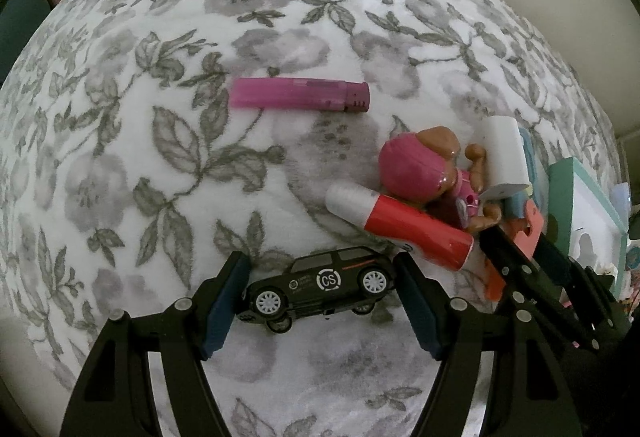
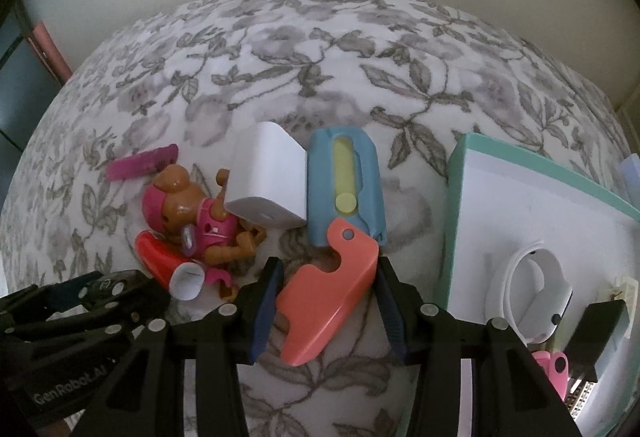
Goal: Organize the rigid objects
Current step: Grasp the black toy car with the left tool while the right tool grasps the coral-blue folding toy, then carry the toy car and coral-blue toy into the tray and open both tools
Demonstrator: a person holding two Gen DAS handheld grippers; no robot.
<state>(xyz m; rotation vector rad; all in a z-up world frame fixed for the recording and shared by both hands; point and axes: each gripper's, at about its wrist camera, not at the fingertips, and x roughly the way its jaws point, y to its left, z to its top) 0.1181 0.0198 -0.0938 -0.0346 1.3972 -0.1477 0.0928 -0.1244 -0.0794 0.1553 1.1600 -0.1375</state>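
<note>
Left wrist view: the left gripper (image 1: pixel 322 293) has its jaws spread wide on either side of a black toy car (image 1: pixel 318 285), which lies on the flowered blanket (image 1: pixel 120 157); a gap shows between each blue pad and the car, so the car is bracketed but not clamped. Beyond the car, farther up the blanket, a pink lighter (image 1: pixel 298 95) lies flat on its own, well apart from the rest. To the right of the car a red and white tube (image 1: pixel 400 223) lies at a slant, its white cap toward the lighter, touching a dog figure in pink (image 1: pixel 424 169) that lies on its side. A white block (image 1: pixel 506 151) rests against the dog's far side, and at the right edge the black arms of the other gripper reach in. In the right wrist view the same cluster sits at the left: the lighter (image 2: pixel 142 161), the dog (image 2: pixel 196 215) over the tube (image 2: pixel 166 265), then the white block (image 2: pixel 268 181), which touches a blue and yellow case (image 2: pixel 346 185). Just below the case, the right gripper (image 2: pixel 328 305) stands open around a coral plastic piece (image 2: pixel 328 297); whether its pads touch the piece I cannot tell. Farther right a white box with a teal rim (image 2: pixel 456 205) holds a white watch band (image 2: pixel 528 301) and a small black block (image 2: pixel 596 333).
</note>
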